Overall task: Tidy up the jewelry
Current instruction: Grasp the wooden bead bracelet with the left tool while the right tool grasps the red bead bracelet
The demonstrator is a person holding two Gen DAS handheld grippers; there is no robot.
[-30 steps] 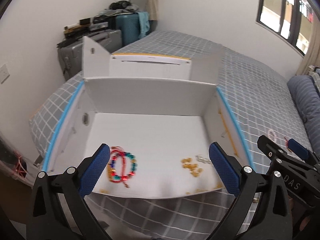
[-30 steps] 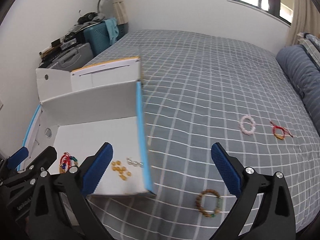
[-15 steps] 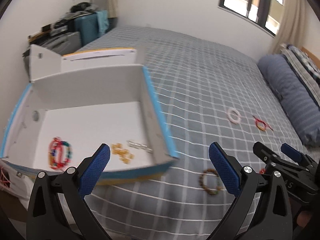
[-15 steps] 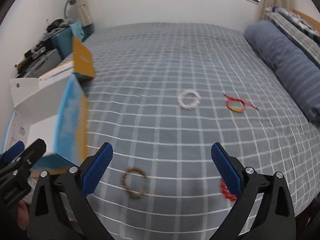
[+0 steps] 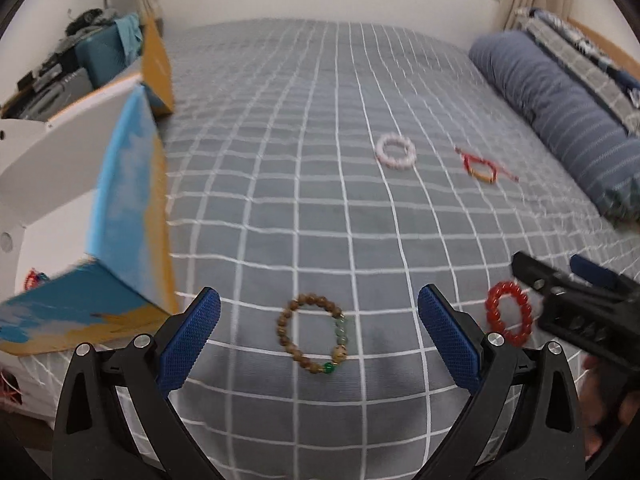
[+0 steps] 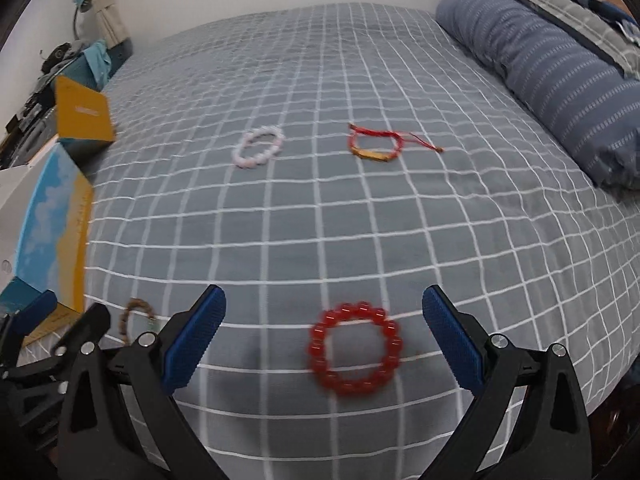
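Observation:
My left gripper (image 5: 319, 322) is open and empty, with a brown bead bracelet (image 5: 314, 334) with green beads lying on the bed between its fingers. My right gripper (image 6: 324, 320) is open and empty above a red bead bracelet (image 6: 355, 350), which also shows in the left wrist view (image 5: 509, 318). A pink bead bracelet (image 6: 258, 146) and a red cord bracelet (image 6: 376, 145) lie farther back on the bed. The open white box (image 5: 52, 184) with blue and yellow sides stands at the left; a colourful bracelet (image 5: 34, 280) shows inside it.
The grey checked bedspread (image 6: 360, 220) covers the bed. A rolled blue striped duvet (image 6: 560, 80) lies along the right. Suitcases and clutter (image 5: 72, 68) stand by the wall at the far left. The bed's front edge is just below the grippers.
Both grippers have swung right, away from the box and toward the bracelets on the bed. The brown bracelet now lies between the left fingers, the red one between the right fingers.

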